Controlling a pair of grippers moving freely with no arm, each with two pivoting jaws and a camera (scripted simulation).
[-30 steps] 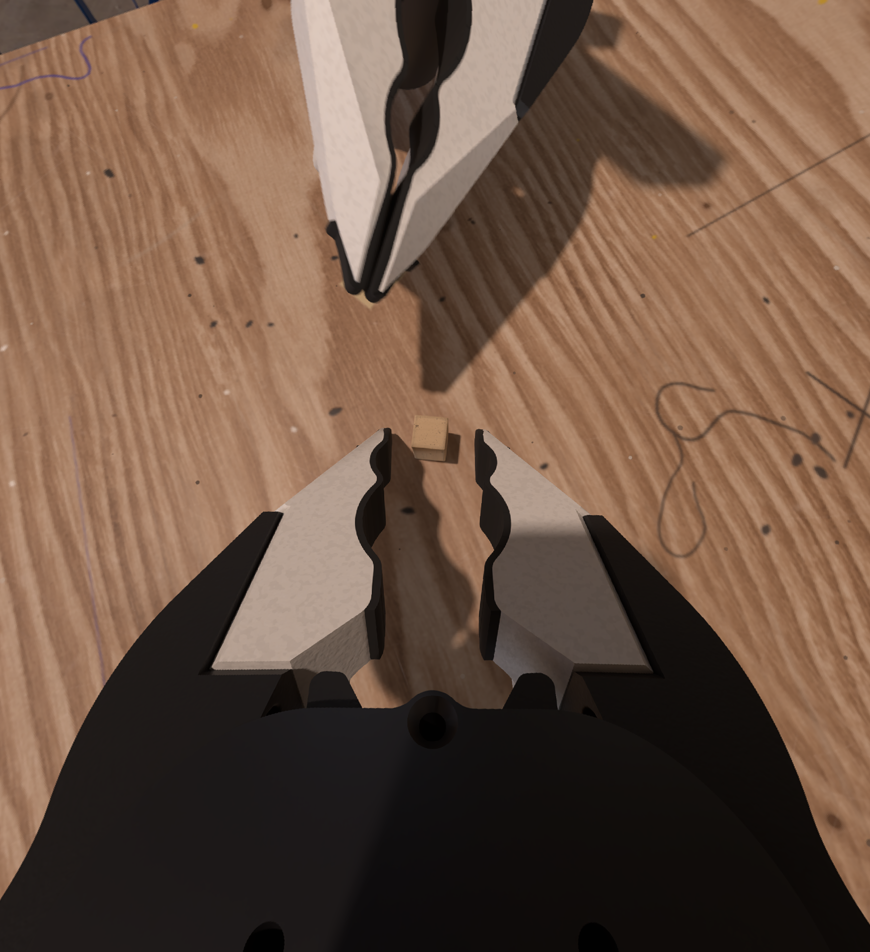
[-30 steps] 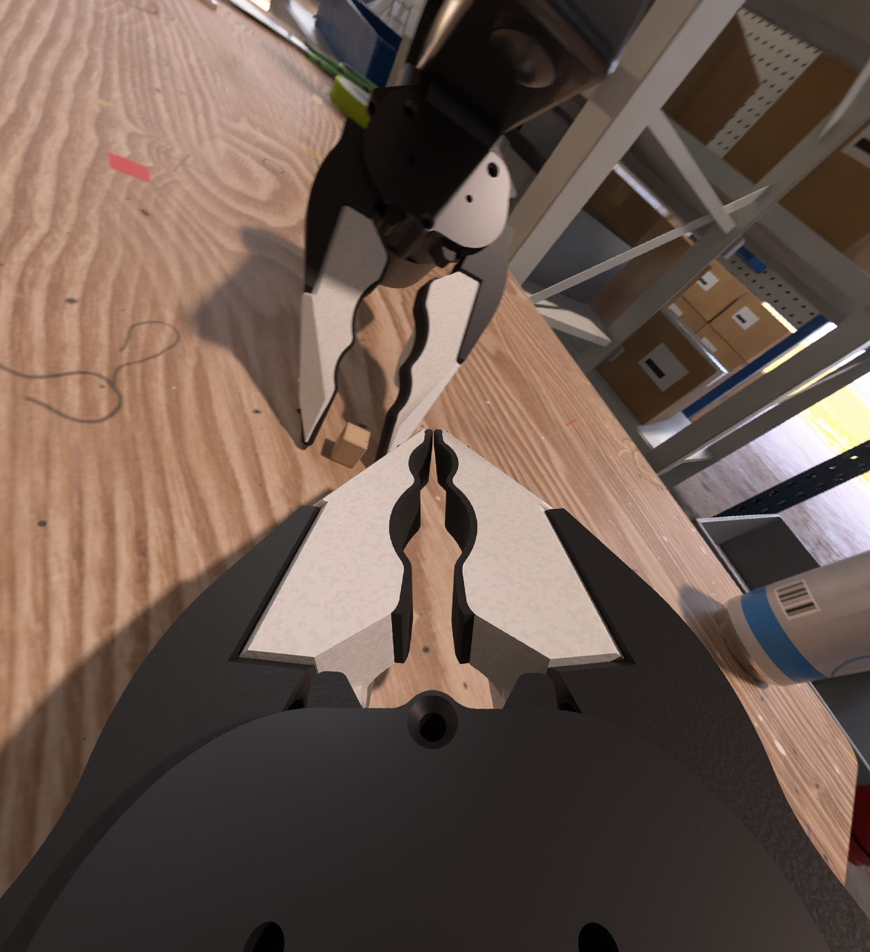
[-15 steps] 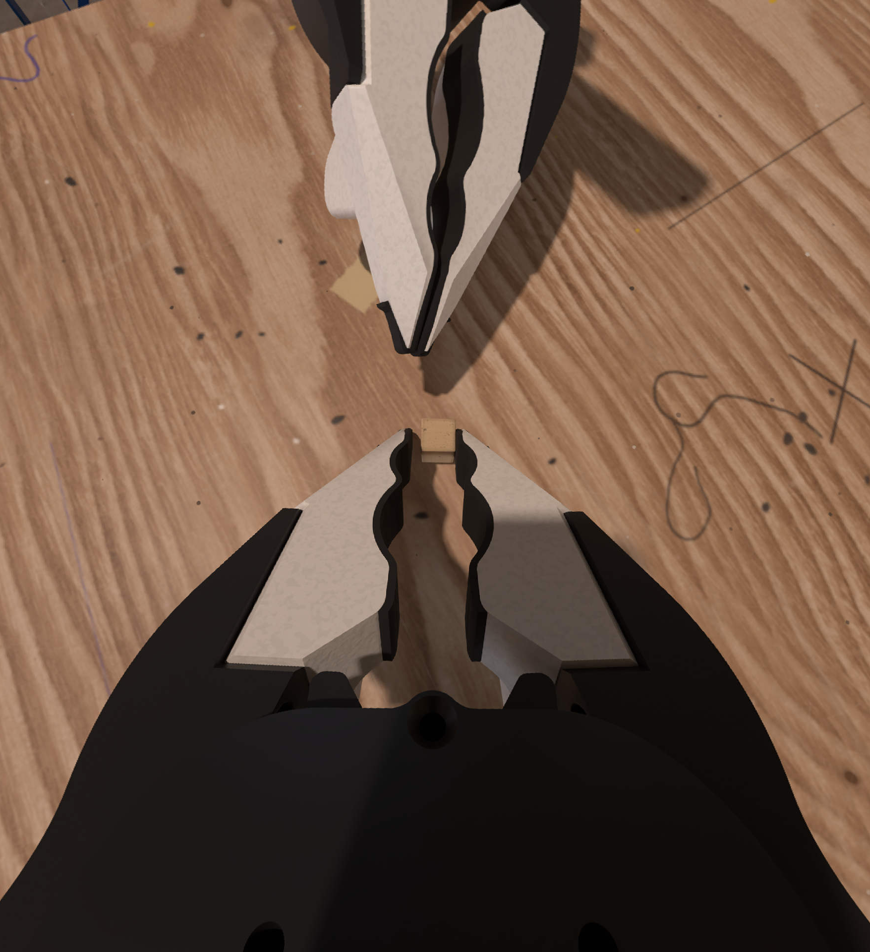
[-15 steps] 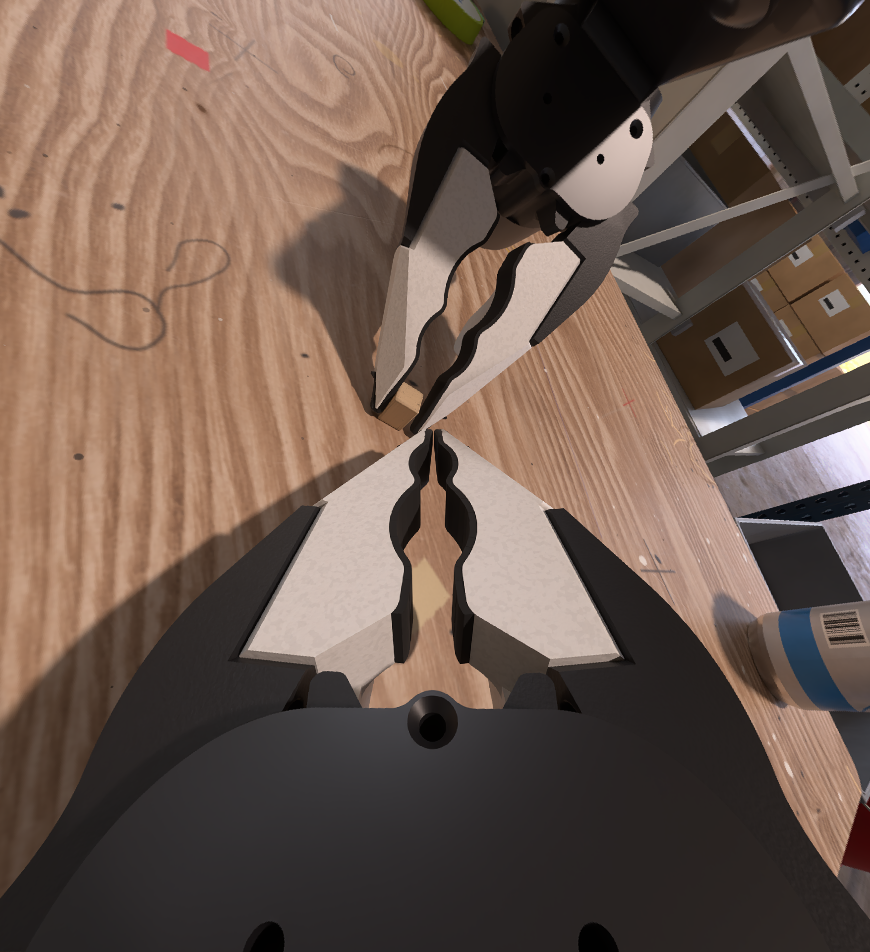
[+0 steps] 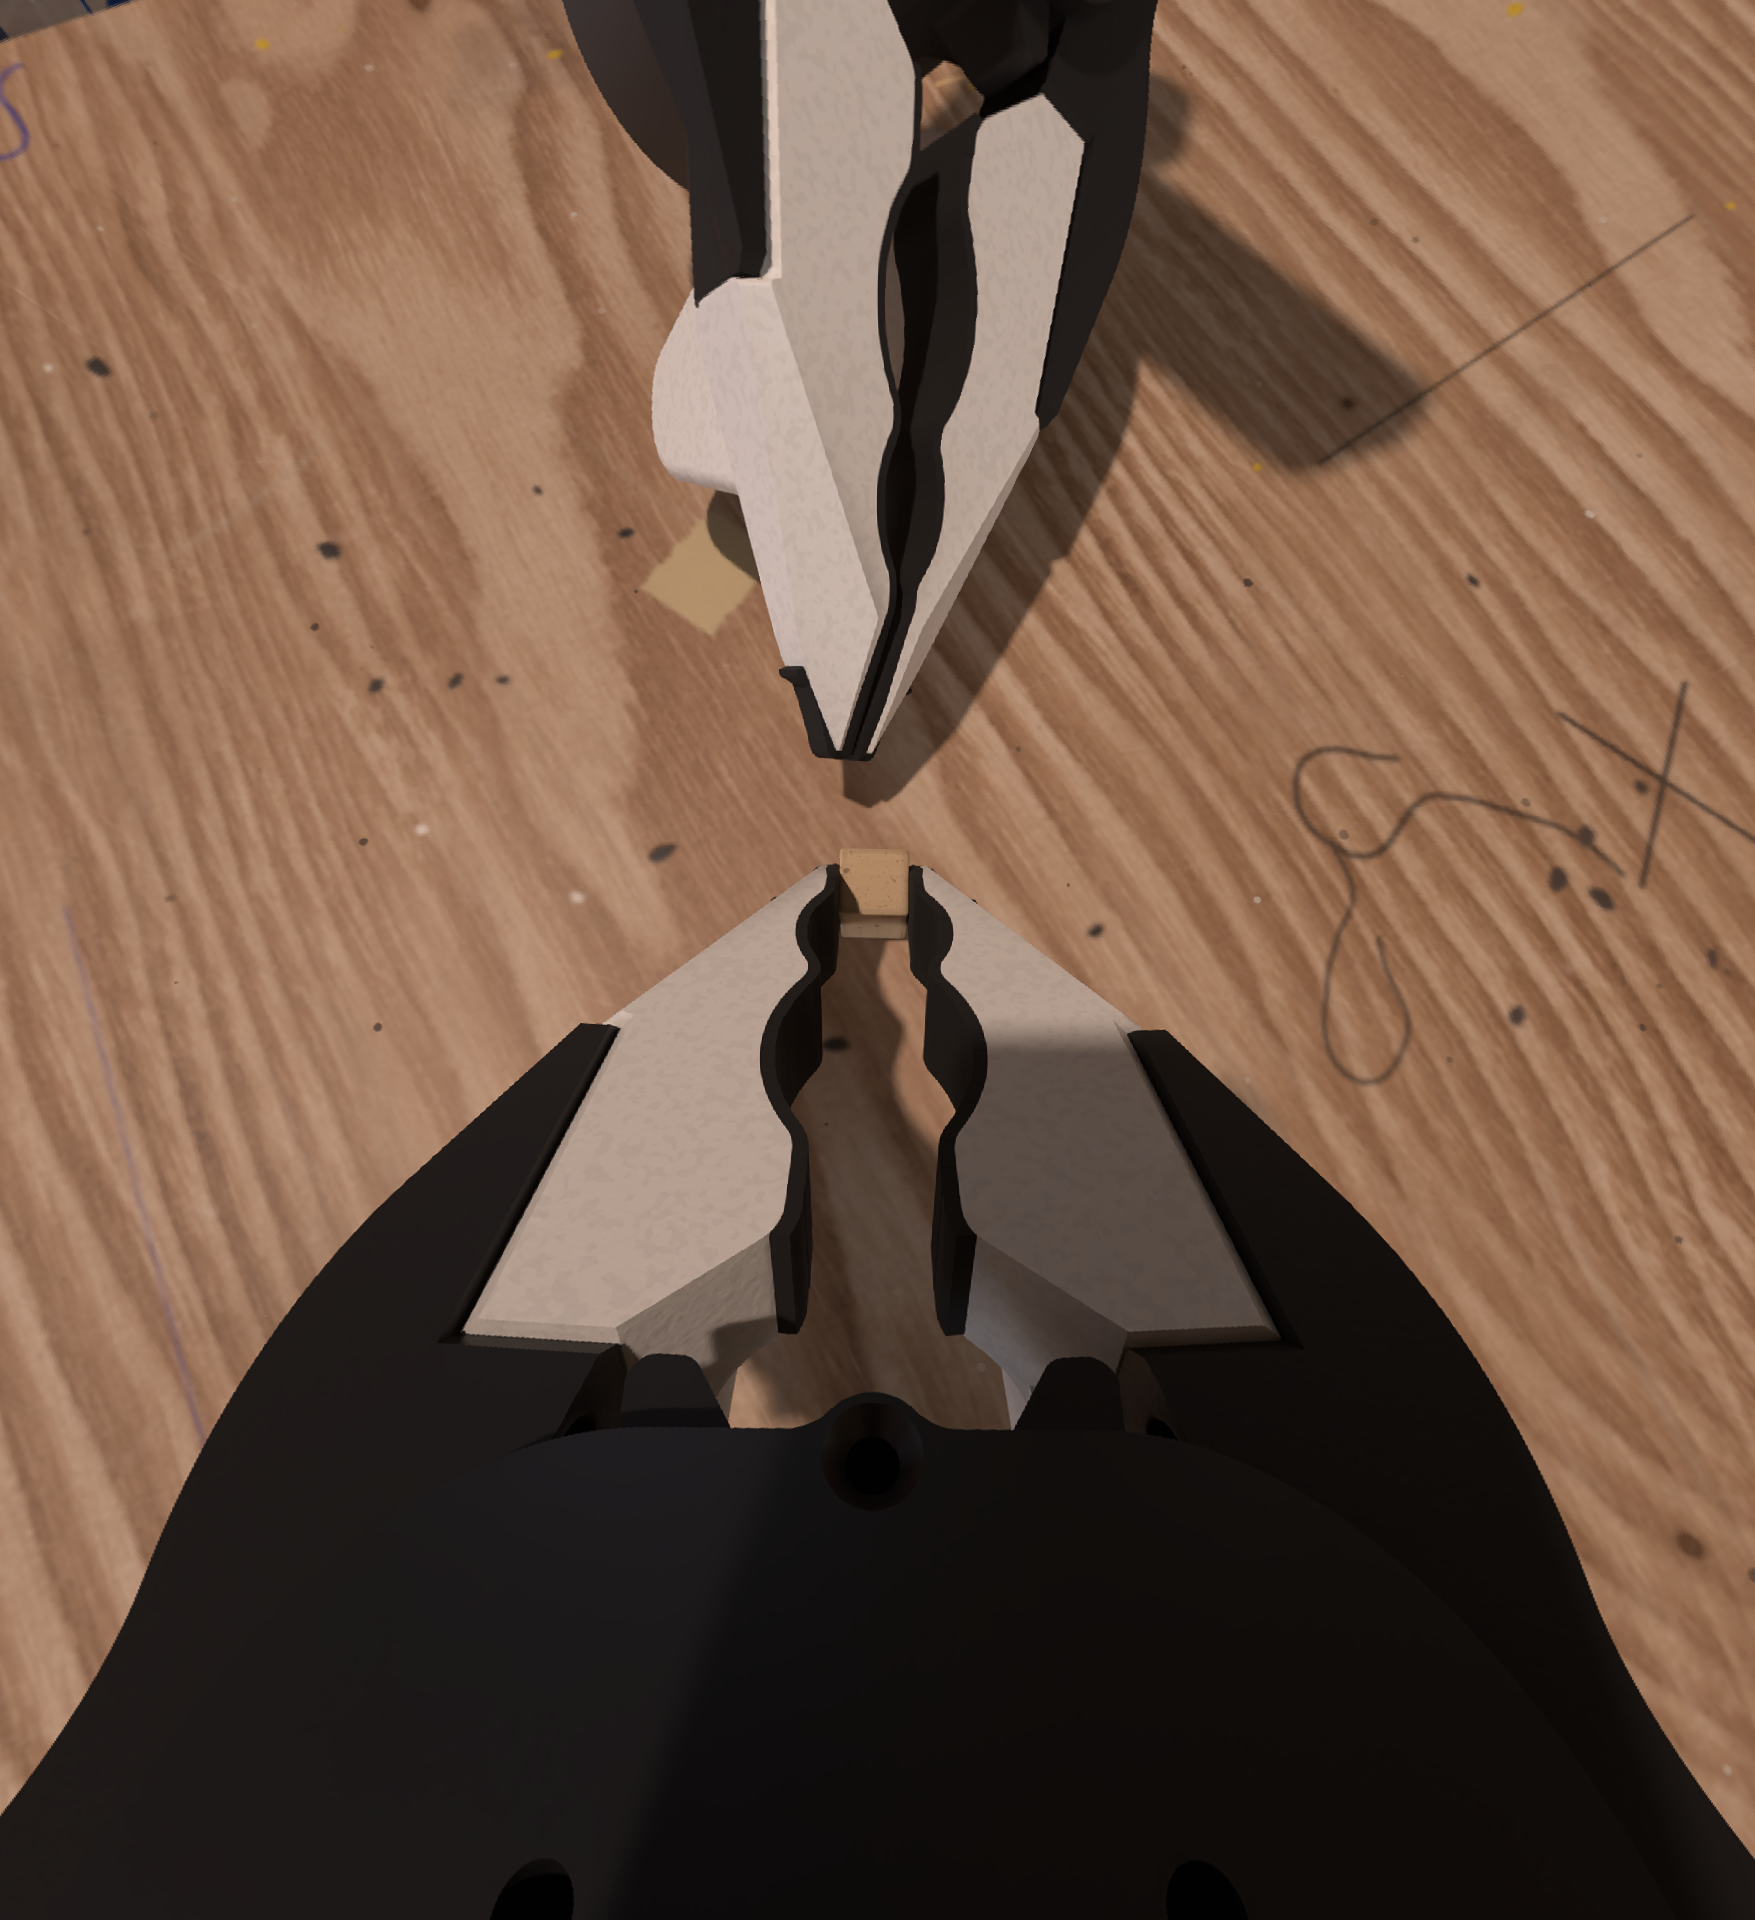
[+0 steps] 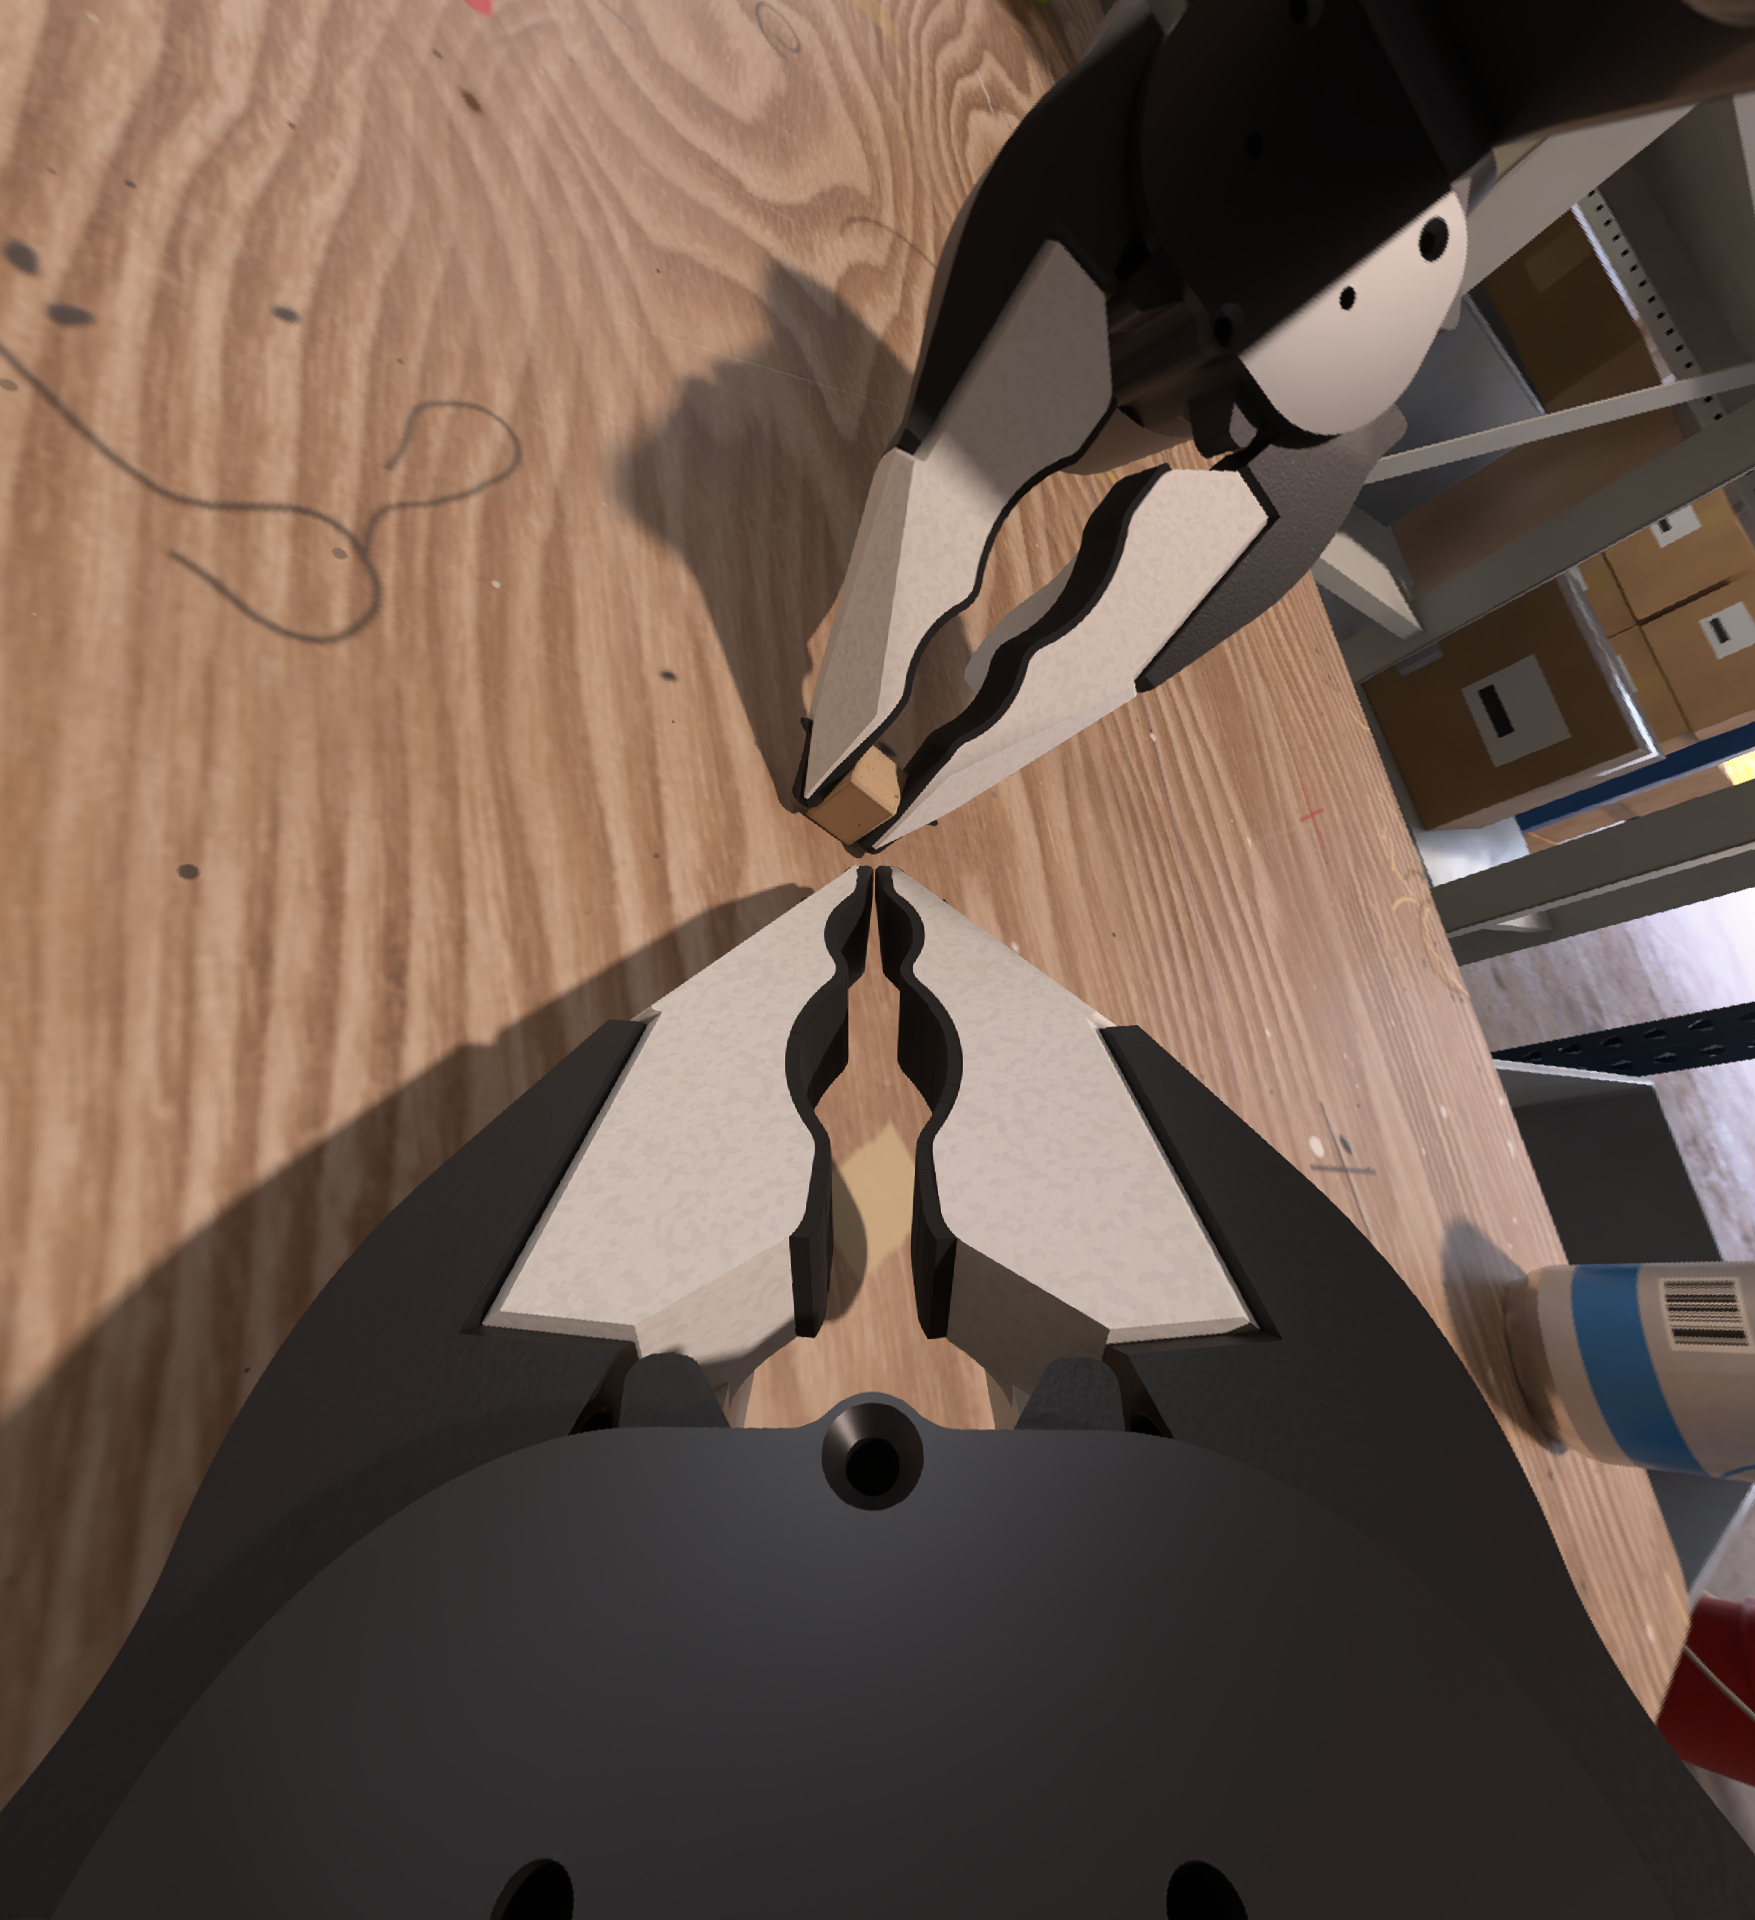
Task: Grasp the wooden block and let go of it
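Left gripper (image 5: 874,883): clamped on the wooden block (image 5: 874,891) at its very tips.
Risk: shallow pinch, block could squirt out.

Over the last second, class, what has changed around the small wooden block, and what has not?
The left tool advanced and closed on the small light-brown wooden cube, which had lain free on the plywood table. The right tool stayed shut, holding nothing.

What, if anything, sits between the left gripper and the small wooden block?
Nothing visible: the small tan wooden block already sits between the left gripper jaws at their tips. The shut right gripper points at it just beyond, apart.
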